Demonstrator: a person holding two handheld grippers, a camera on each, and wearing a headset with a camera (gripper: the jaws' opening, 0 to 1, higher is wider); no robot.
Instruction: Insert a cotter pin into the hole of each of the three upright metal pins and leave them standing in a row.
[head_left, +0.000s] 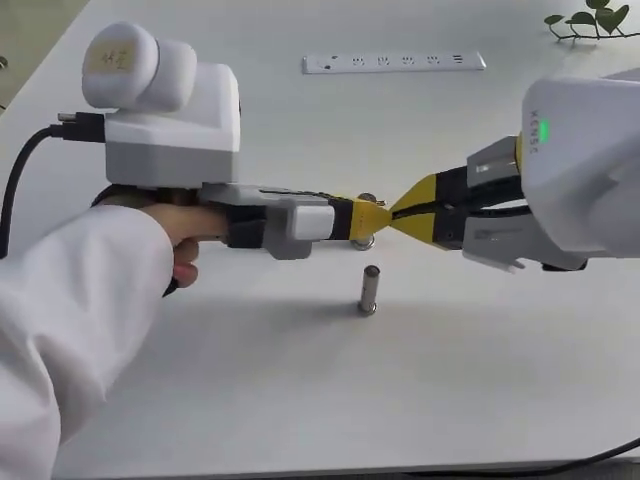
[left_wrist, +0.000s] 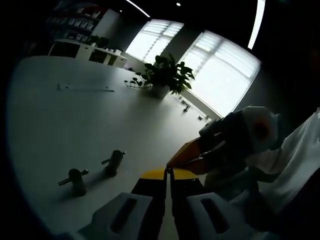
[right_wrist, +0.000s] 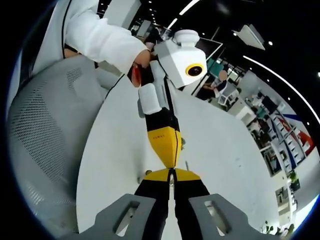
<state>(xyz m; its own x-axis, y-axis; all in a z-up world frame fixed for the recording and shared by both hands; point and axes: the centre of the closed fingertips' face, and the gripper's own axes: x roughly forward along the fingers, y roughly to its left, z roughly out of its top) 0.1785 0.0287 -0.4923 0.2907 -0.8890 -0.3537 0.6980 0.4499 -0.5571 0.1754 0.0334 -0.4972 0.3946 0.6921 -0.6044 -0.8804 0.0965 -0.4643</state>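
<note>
On the white table (head_left: 300, 400), nearest the person, a short silver metal pin (head_left: 370, 290) is standing upright, apart from the grippers. Just beyond it, the left gripper (head_left: 378, 217) and right gripper (head_left: 400, 213) are meeting tip to tip, each with its yellow fingers pressing together; whether they are pinching anything is too small to tell. In the left gripper view, two more upright metal pins (left_wrist: 77, 181) (left_wrist: 114, 163) are carrying cotter pins crosswise. Farther off, a white power strip (head_left: 395, 62) is lying flat.
</note>
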